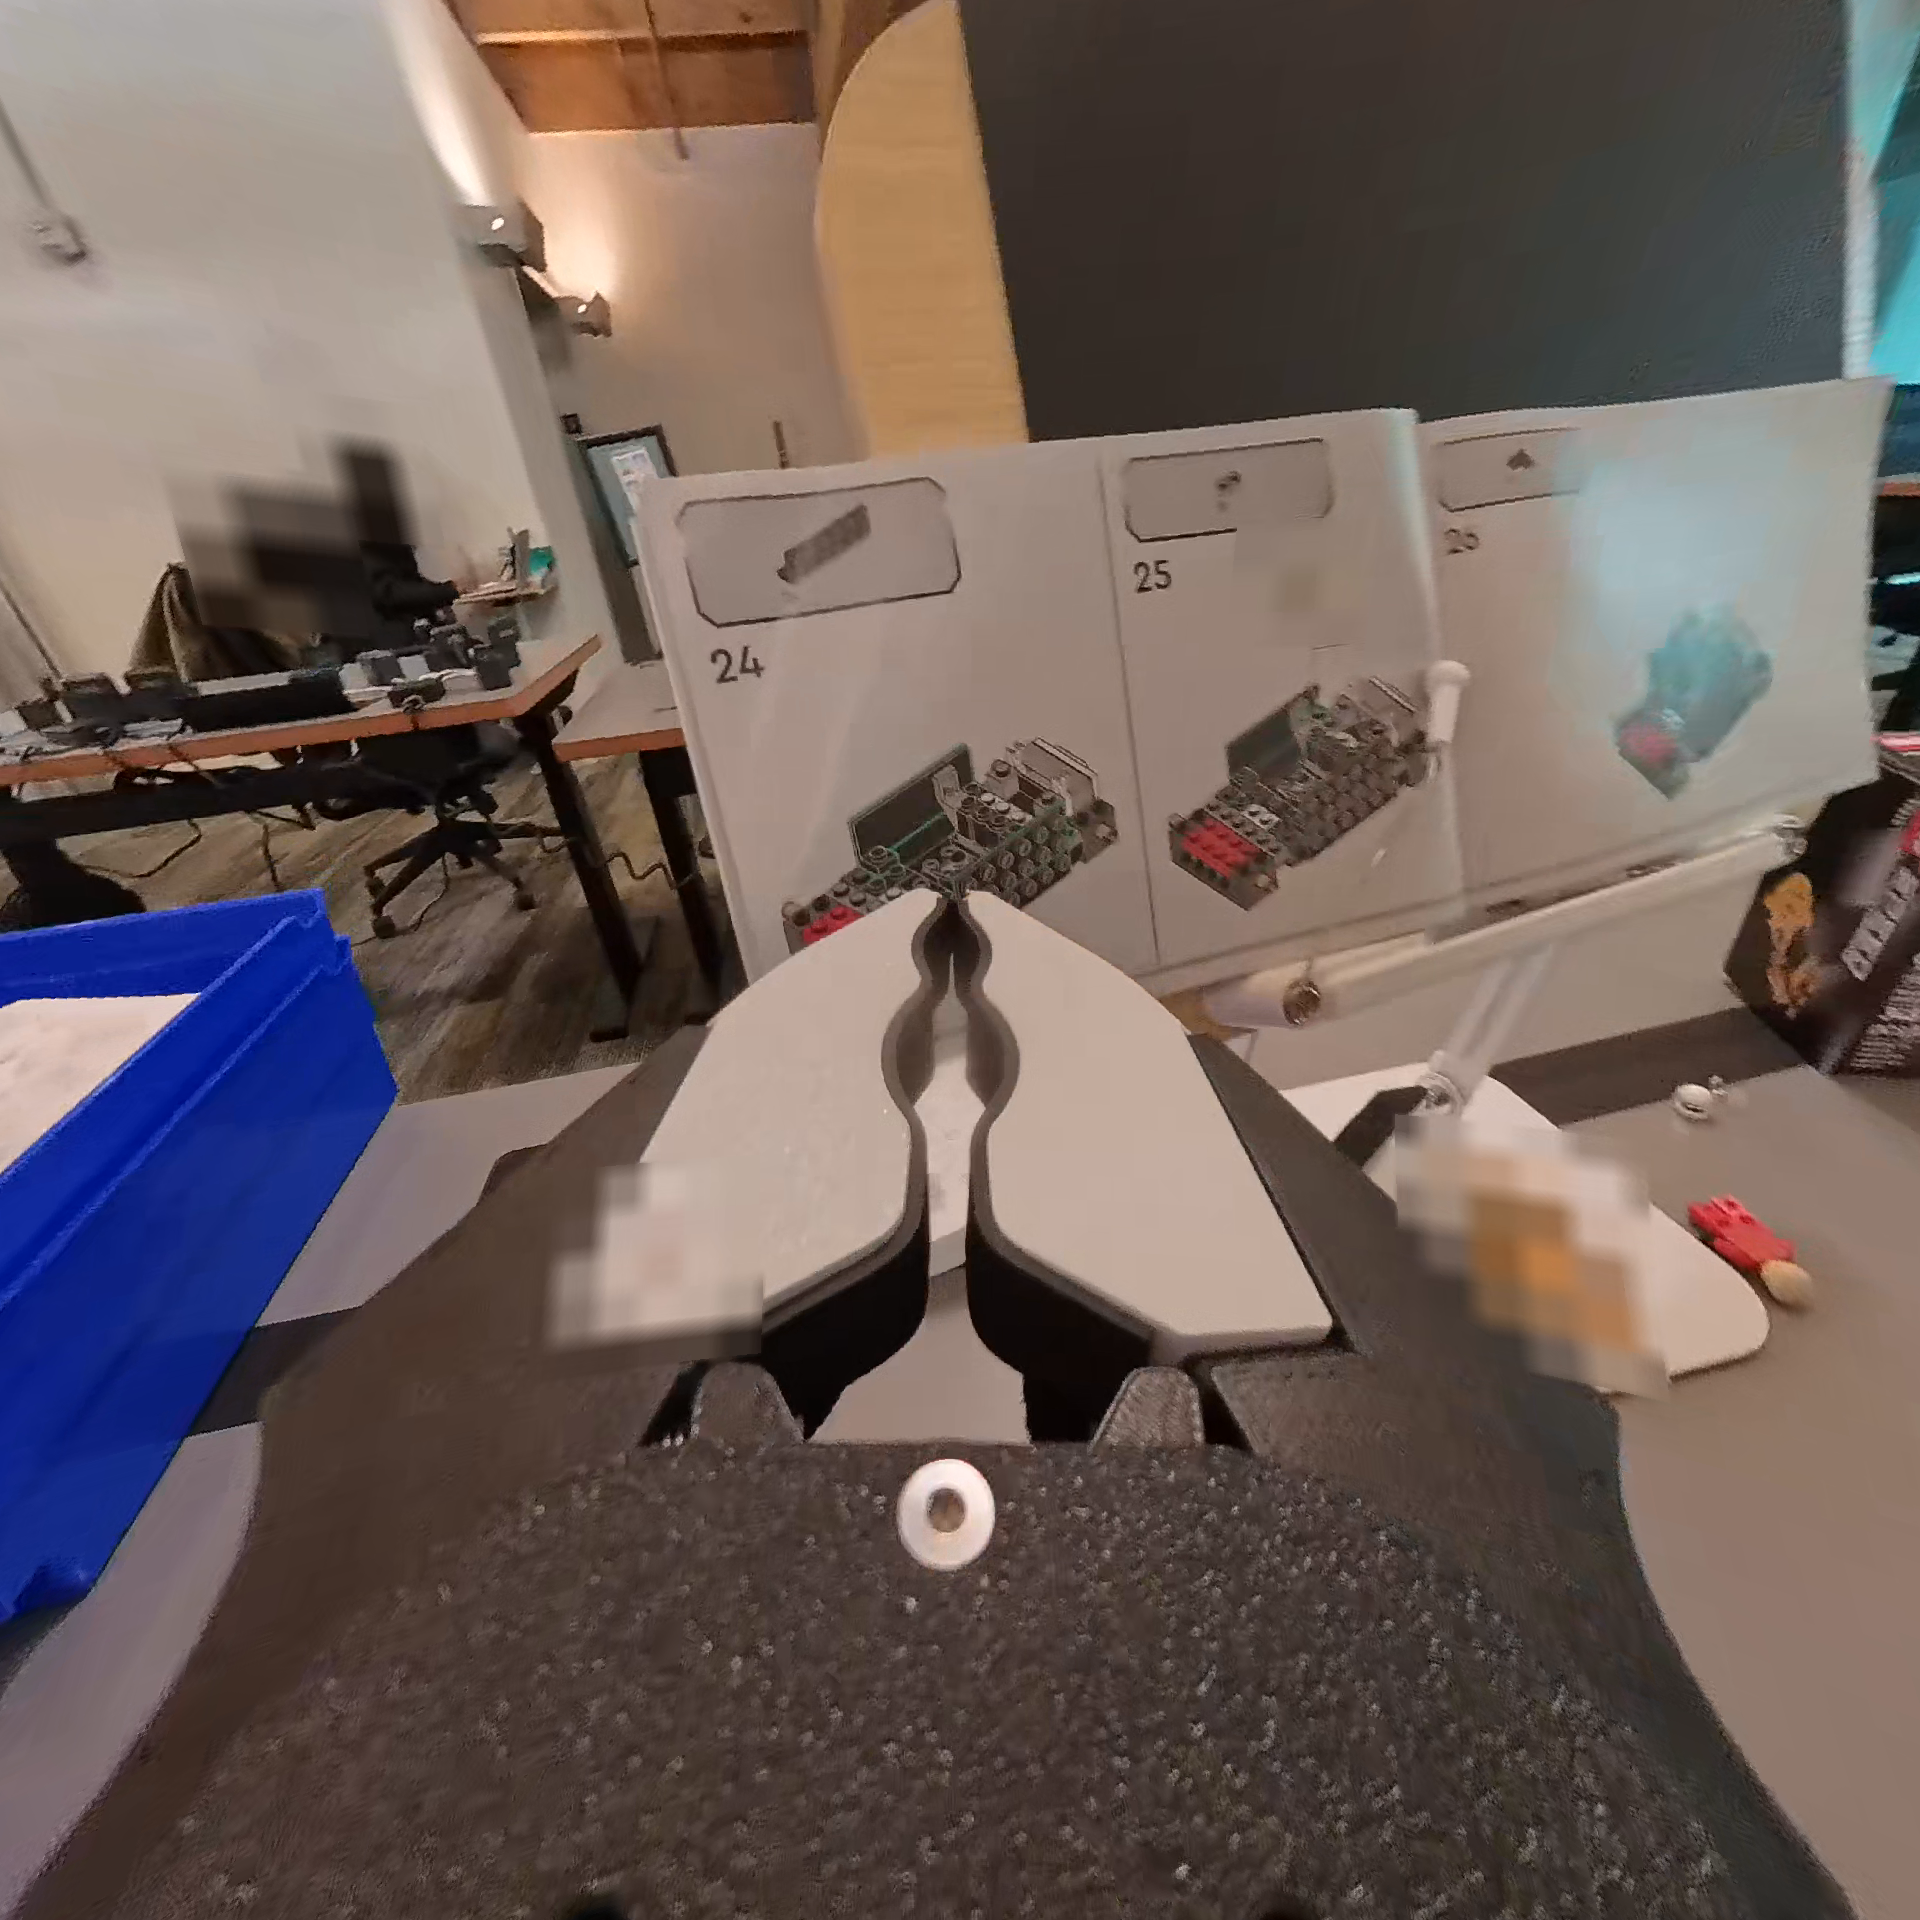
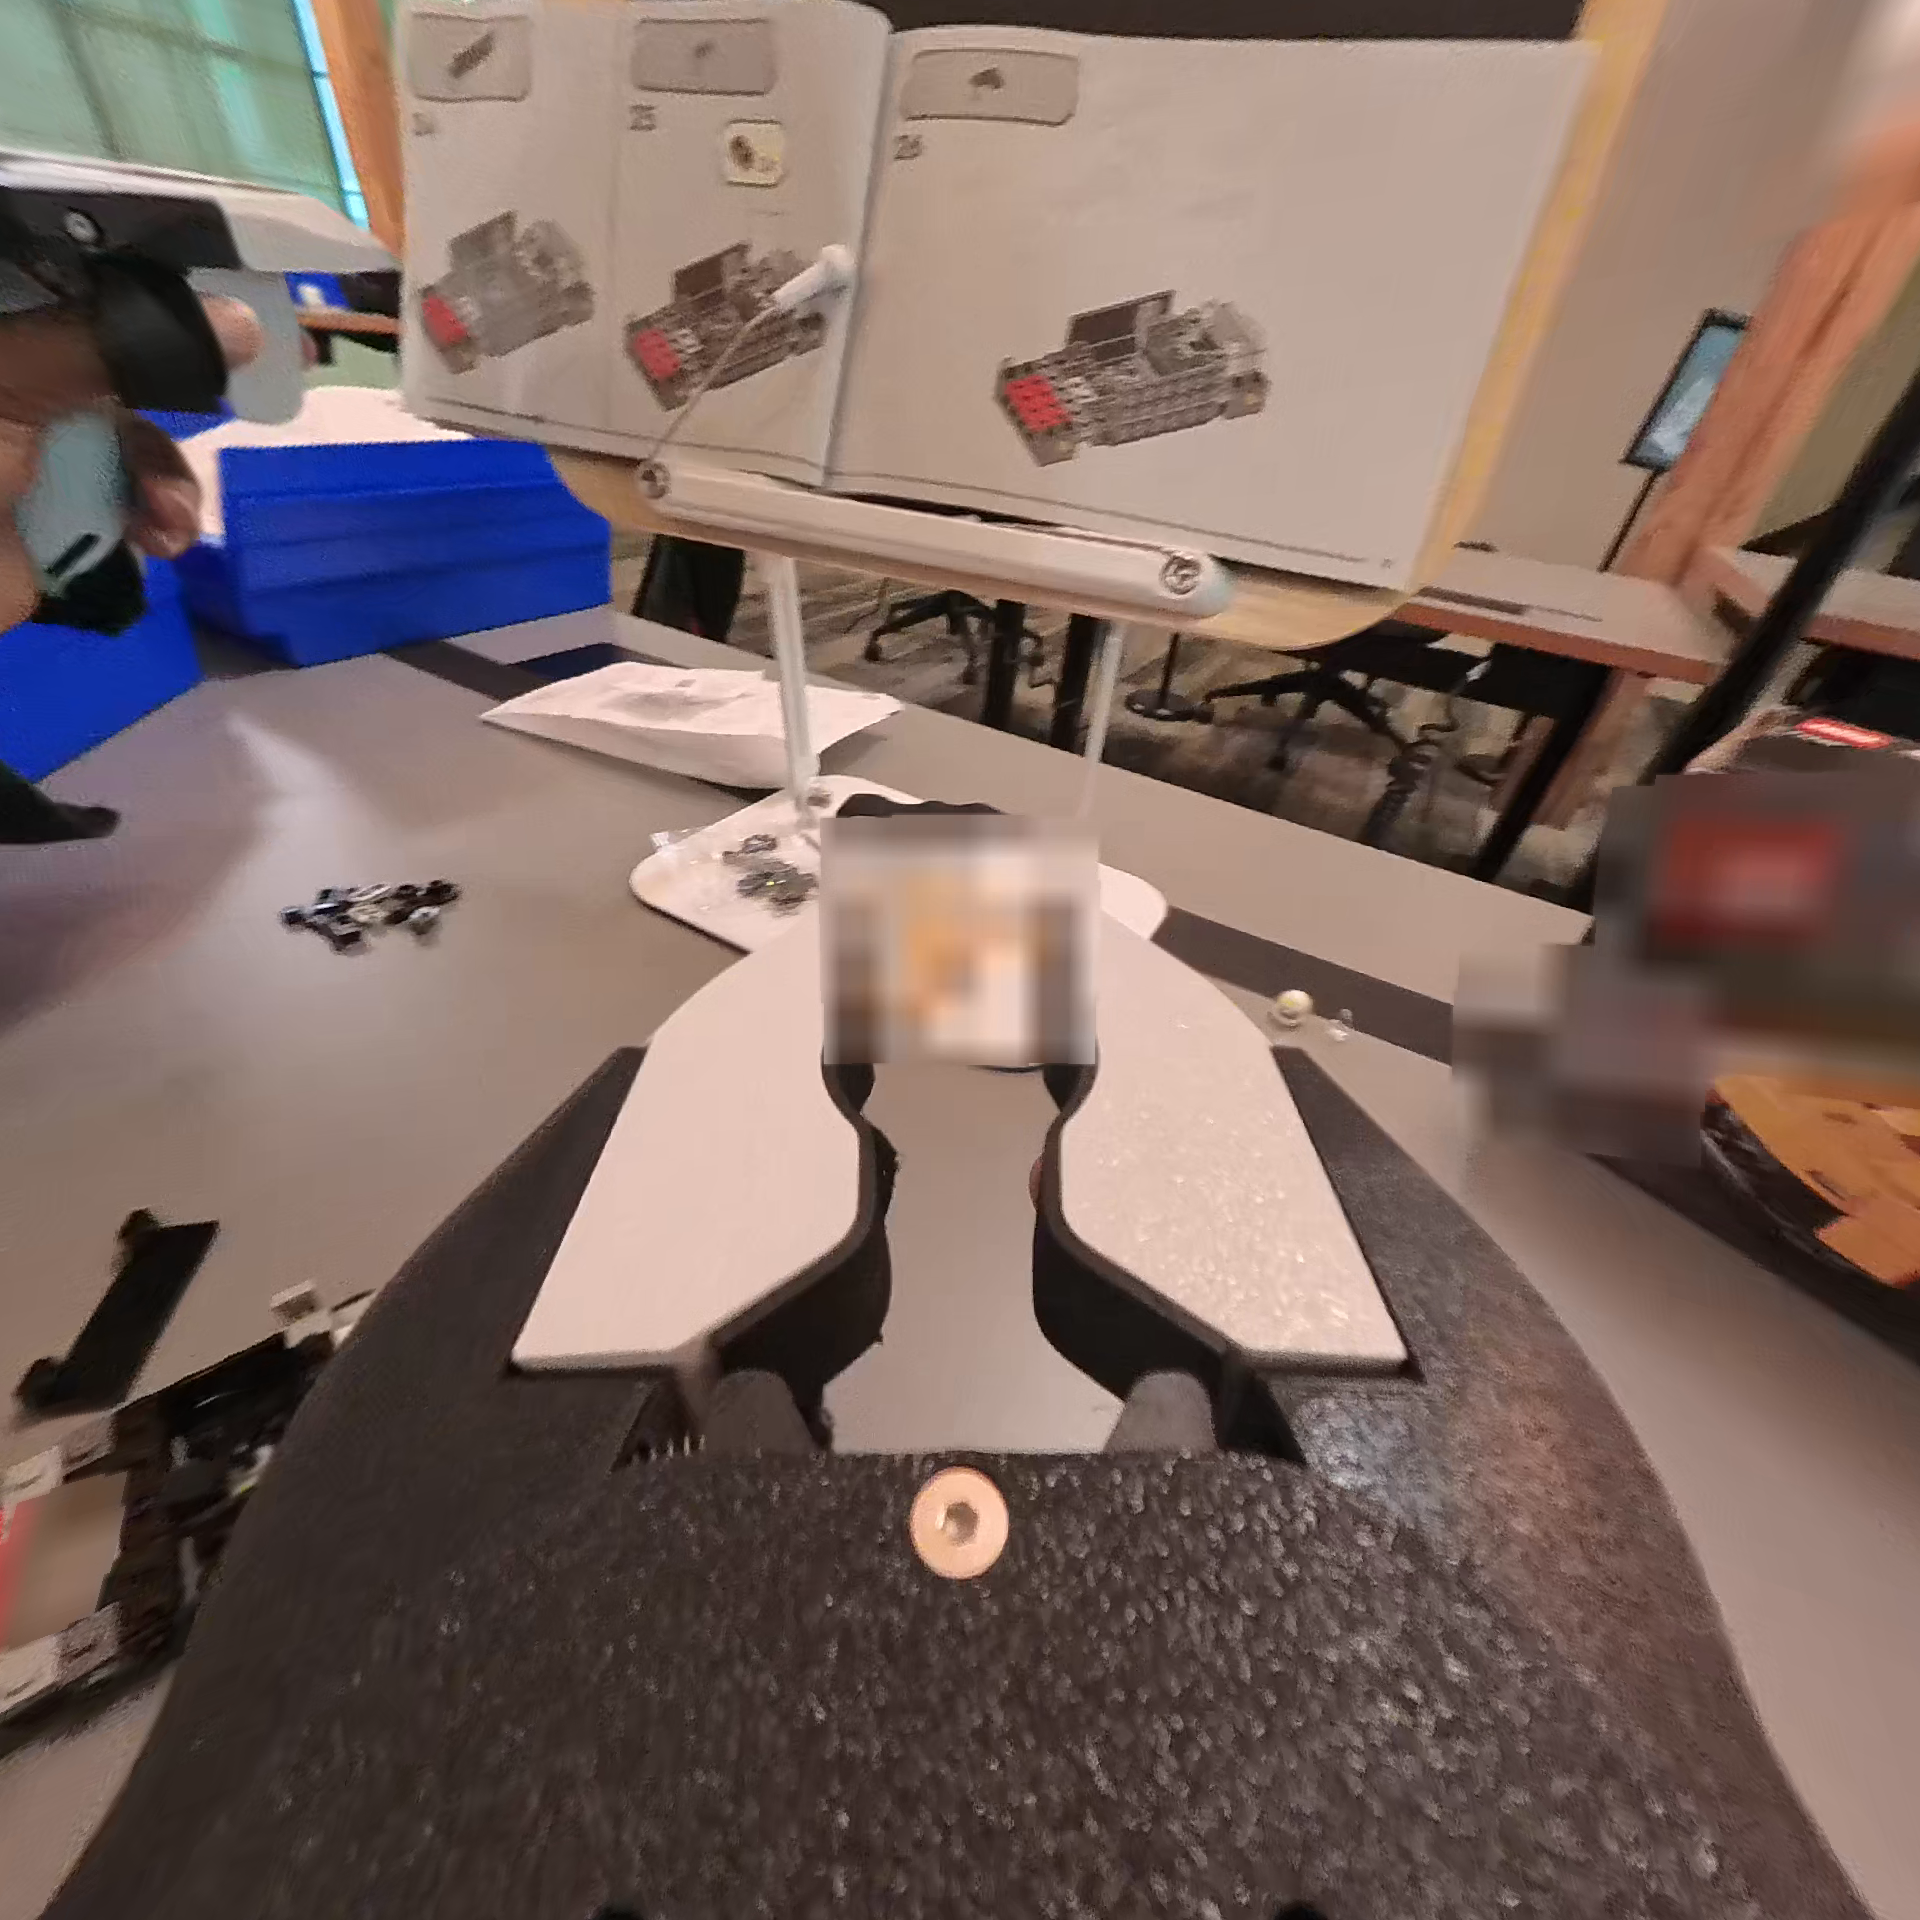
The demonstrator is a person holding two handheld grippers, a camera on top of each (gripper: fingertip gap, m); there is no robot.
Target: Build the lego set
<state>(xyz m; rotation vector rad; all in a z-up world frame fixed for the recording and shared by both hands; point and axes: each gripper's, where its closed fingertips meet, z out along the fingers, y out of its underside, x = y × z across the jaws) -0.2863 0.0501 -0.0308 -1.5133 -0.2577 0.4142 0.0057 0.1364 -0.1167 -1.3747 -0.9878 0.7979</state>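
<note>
Lego build (image 2: 135,1455) is sitting at the near left corner of the table (image 2: 312,1039), a dark, half-done chunk that's partly cut off in the right wrist view, with a flat black piece (image 2: 114,1309) lying just beside it. Neither tool is on it right now.

Left tool (image 1: 948,912): fingers pressed together, nothing visible between them, held up in the air and aimed at the manual. Right tool (image 2: 956,1049): fingers apart, empty as far as I can see, though a blurred patch covers the tips. It hangs low over the table, pointed at the stand's base.

Moving out from there: the manual (image 2: 1143,312) is propped open on a white stand (image 2: 935,540) in the middle of the table. A little pile of small dark pieces (image 2: 369,906) sits left of the stand's base, a few more on the base itself, a red piece (image 1: 1737,1226) off to its right, and a tiny white round bit (image 1: 1691,1101) further back. Blue bins (image 1: 156,1195) on the left edge, and the box (image 2: 1818,1143) on the right.

Handling-wise, my guess is the build is light and rigid but not solid, so bits pop off if you squeeze the wrong spot. I'd pinch it across the long sides low on the base, not by anything stuck on top. The plastic is slick, so a firm square hold matters, and the other tool should brace it when pressing a new piece down. Those tiny loose pieces look like the real pain: easy to flick away.
</note>
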